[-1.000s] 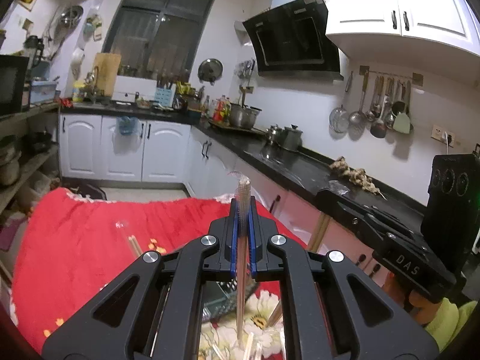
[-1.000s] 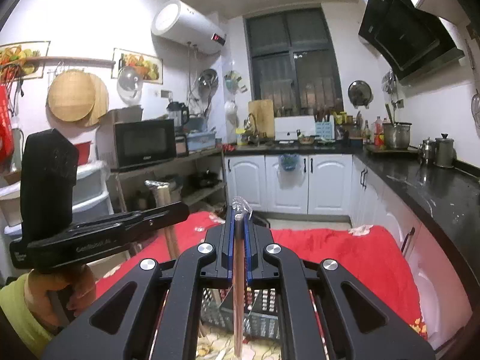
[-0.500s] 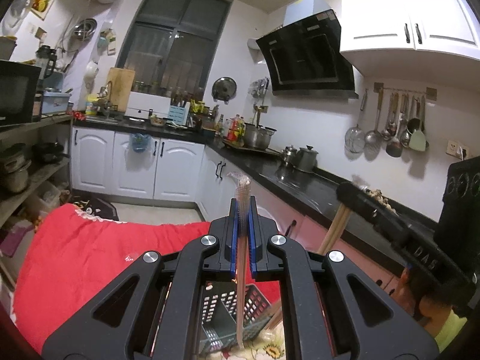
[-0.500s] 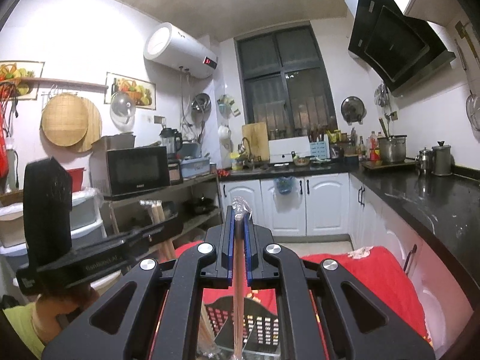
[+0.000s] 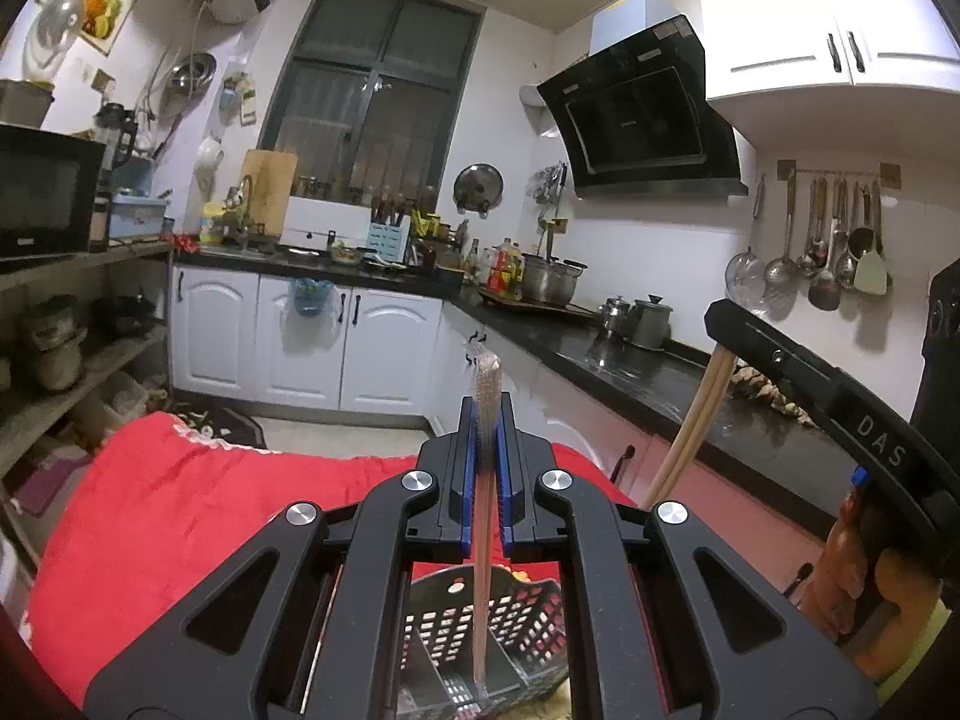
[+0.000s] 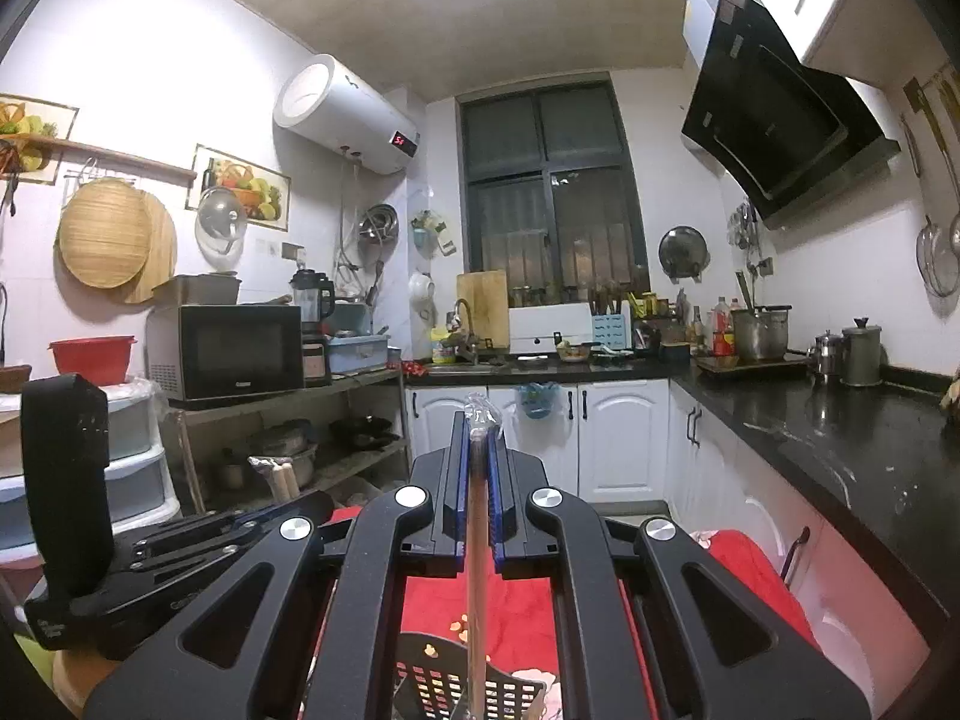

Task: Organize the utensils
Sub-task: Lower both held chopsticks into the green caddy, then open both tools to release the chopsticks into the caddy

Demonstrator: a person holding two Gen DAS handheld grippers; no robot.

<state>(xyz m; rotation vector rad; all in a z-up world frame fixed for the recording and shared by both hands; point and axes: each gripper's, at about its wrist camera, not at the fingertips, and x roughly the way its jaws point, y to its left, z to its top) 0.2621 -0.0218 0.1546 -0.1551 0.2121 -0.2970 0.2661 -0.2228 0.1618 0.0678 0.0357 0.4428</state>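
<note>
The basket (image 5: 510,618) is mostly hidden behind the left gripper (image 5: 486,420), its base cut off by the bottom edge, so its contents cannot be told. The chopsticks' (image 5: 482,570) lower ends run out of frame. Bottles (image 5: 504,264) on the far counter are too small to identify.

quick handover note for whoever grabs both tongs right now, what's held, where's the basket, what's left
Left tongs: shut on a plastic-wrapped chopstick pair, held upright.
Right tongs: shut on another wrapped pair, also upright.
The black slotted basket sits on the red cloth, right below both pairs.
Done: both pairs picked up and brought over the basket.
Left: lower each pair into a compartment, then release.
</note>
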